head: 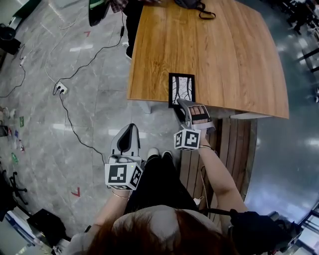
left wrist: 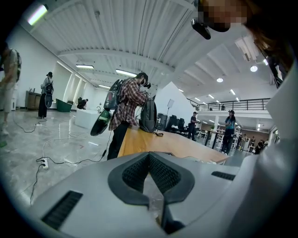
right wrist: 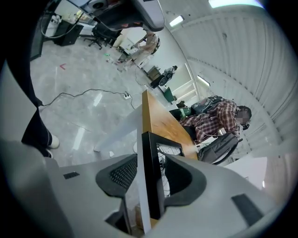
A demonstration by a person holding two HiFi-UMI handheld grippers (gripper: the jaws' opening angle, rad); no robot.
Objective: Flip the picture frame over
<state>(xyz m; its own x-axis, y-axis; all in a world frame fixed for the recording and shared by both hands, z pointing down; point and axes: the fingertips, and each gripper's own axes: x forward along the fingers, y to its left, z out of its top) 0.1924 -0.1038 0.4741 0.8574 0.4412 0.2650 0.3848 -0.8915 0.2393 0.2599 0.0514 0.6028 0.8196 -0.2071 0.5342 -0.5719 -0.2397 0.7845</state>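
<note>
The black picture frame [head: 181,89] lies flat, picture side up, at the near edge of the wooden table [head: 224,55]. My right gripper [head: 183,103] is at that edge, rolled on its side. In the right gripper view the frame's [right wrist: 148,144] near edge and the table's rim stand in the gap of the right gripper [right wrist: 150,160], whose jaws are wide and open. My left gripper [head: 129,128] hangs left of the table over the floor, away from the frame. In its own view the left gripper's [left wrist: 149,155] pads meet with nothing between them.
A dark bag [head: 192,4] rests at the table's far end, where a person in a plaid shirt [left wrist: 130,100] stands. A slatted wooden bench [head: 232,149] runs under the table's near right side. Cables and a power strip [head: 60,88] lie on the floor to the left.
</note>
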